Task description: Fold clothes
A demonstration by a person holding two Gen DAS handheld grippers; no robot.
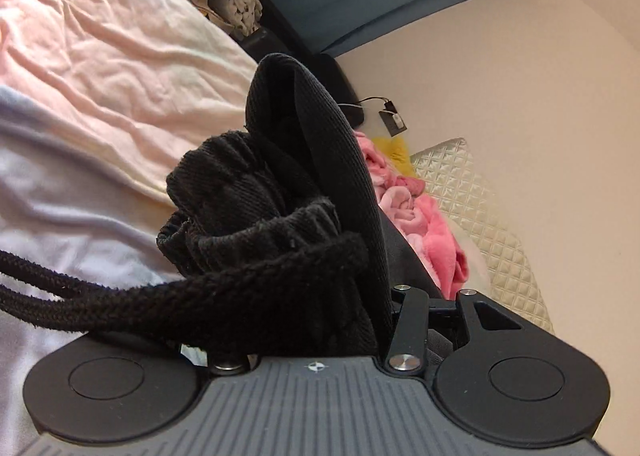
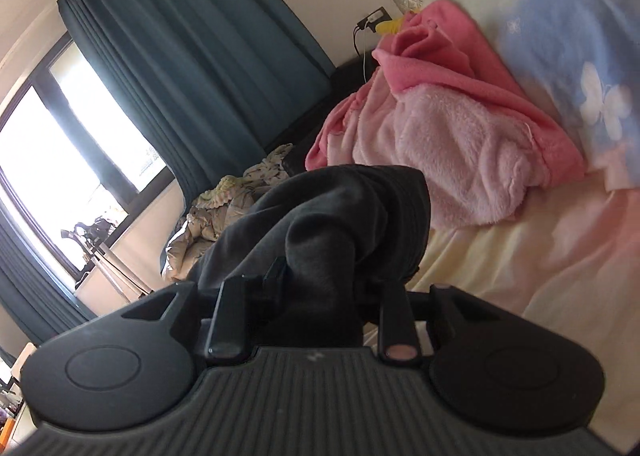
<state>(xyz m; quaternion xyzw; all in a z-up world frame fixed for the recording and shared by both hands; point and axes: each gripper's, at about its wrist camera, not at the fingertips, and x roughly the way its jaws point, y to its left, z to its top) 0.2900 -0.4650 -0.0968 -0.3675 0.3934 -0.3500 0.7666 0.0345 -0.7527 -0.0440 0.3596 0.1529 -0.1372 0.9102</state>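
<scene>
Black cloth fills the space ahead of both grippers. The left gripper is clenched on a bunched black garment with an elastic, gathered waistband; the fabric rises straight up from between the jaws, hiding the fingers, and its braided drawcord trails off to the left over the pale bedsheet. The right gripper grasps a smoother fold of the same dark cloth, which mounds up from between its jaws and droops forward. Beyond it a pink fleece heap lies on the bed, near a blue flowered blanket. Teal curtains hang by the window.
</scene>
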